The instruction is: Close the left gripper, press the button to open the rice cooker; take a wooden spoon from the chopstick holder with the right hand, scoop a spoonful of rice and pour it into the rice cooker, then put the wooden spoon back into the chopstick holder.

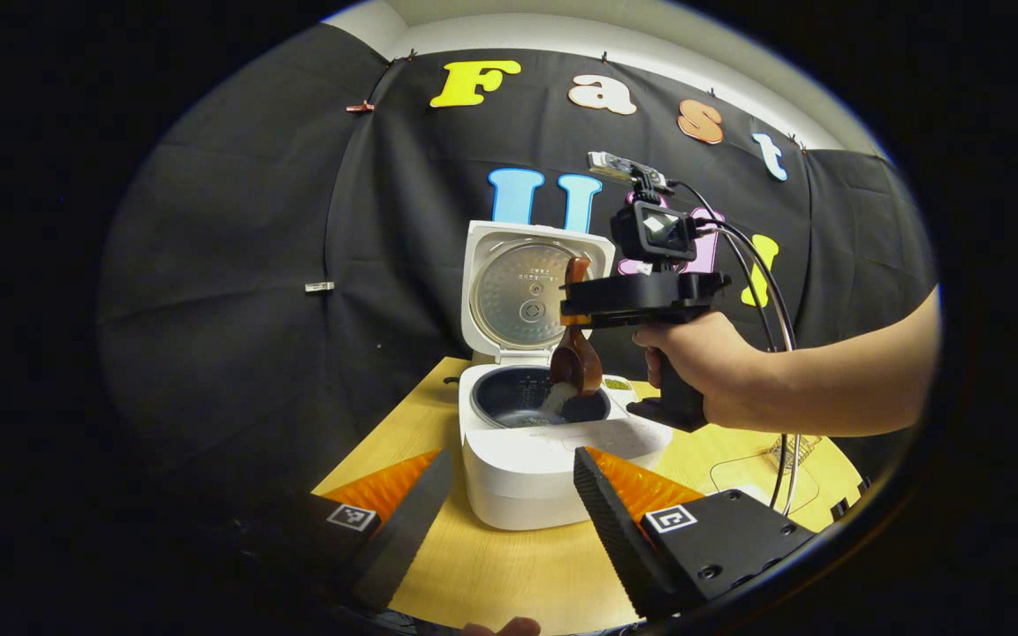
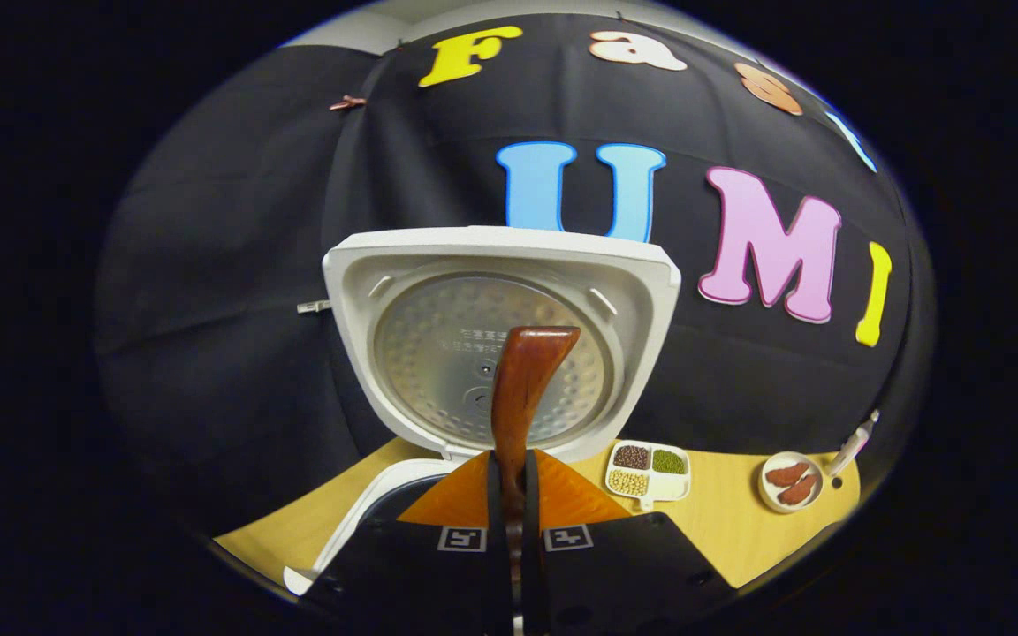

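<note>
The white rice cooker (image 1: 522, 464) stands on the wooden table with its lid (image 1: 527, 291) up and the dark inner pot (image 1: 509, 402) exposed. My right gripper (image 1: 573, 309), held by a hand (image 1: 703, 371), is shut on the wooden spoon (image 1: 576, 358). The spoon hangs bowl-down over the pot, and white rice (image 1: 558, 397) slides off it. In the right gripper view the spoon handle (image 2: 522, 389) rises between the closed fingers of the right gripper (image 2: 513, 473), in front of the lid (image 2: 438, 344). My left gripper (image 1: 509, 499) is open in front of the cooker and touches nothing.
A white divided dish of beans (image 2: 649, 473) and a small bowl with reddish pieces (image 2: 790, 481) sit on the table (image 2: 721, 521) right of the cooker. A wire rack (image 1: 793, 450) lies at the table's right edge. Cables hang from the right gripper.
</note>
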Available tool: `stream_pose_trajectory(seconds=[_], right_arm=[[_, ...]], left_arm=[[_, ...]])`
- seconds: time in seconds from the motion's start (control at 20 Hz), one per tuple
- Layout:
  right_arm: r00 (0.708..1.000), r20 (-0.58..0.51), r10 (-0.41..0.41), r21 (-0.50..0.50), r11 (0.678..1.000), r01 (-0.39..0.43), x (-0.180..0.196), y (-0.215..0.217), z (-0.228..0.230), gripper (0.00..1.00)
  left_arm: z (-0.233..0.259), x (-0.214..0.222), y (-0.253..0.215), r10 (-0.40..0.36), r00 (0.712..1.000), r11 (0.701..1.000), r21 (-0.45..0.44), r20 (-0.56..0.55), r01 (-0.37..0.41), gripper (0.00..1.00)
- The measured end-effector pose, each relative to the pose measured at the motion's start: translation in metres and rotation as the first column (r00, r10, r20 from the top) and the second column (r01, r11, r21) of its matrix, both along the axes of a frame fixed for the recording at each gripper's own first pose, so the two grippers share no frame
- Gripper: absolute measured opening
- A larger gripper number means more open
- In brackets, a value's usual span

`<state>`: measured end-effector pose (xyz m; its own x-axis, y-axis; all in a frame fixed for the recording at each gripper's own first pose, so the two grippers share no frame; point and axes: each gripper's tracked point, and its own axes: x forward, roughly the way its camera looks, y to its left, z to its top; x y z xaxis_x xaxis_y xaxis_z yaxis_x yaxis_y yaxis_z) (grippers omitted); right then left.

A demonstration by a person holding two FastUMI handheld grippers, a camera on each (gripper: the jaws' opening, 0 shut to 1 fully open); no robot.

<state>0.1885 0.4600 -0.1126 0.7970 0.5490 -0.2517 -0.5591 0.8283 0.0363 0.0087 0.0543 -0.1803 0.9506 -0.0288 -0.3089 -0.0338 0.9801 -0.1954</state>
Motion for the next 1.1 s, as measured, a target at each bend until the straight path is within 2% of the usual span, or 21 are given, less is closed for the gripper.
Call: stream_pose_trajectory(seconds=[0.15, 0.35, 0.55, 0.75, 0.85, 0.95, 1.1], right_arm=[[0.992, 0.082, 0.095, -0.098, 0.991, -0.087, -0.013, 0.014, 0.004, 0.09], [0.96, 0.188, 0.208, -0.229, 0.96, -0.163, -0.025, 0.027, 0.012, 0.09], [0.921, 0.259, 0.29, -0.332, 0.923, -0.197, -0.028, 0.027, 0.013, 0.09], [0.885, 0.313, 0.344, -0.438, 0.879, -0.188, -0.029, 0.027, 0.015, 0.09], [0.894, 0.294, 0.339, -0.429, 0.882, -0.194, -0.03, 0.026, 0.014, 0.09], [0.929, 0.234, 0.288, -0.345, 0.917, -0.198, -0.027, 0.024, 0.011, 0.09], [0.982, 0.102, 0.157, -0.166, 0.976, -0.138, -0.027, 0.017, 0.009, 0.09]], left_arm=[[-0.001, -0.002, 0.0, 0.004, 1.0, 1.0, -0.006, -0.002, -0.004, 0.95], [-0.001, -0.003, -0.002, 0.002, 1.0, 1.0, -0.014, -0.002, -0.002, 0.95], [0.003, -0.005, -0.005, -0.008, 1.0, 1.0, -0.025, 0.005, 0.008, 0.95], [0.0, -0.007, -0.008, -0.01, 1.0, 1.0, -0.024, 0.003, 0.01, 0.94], [0.001, -0.009, -0.007, -0.009, 1.0, 1.0, -0.021, 0.004, 0.009, 0.95], [0.001, -0.01, -0.006, -0.007, 1.0, 1.0, -0.019, 0.002, 0.007, 0.96], [0.003, -0.013, -0.006, -0.006, 1.0, 1.0, -0.014, 0.005, 0.006, 0.95]])
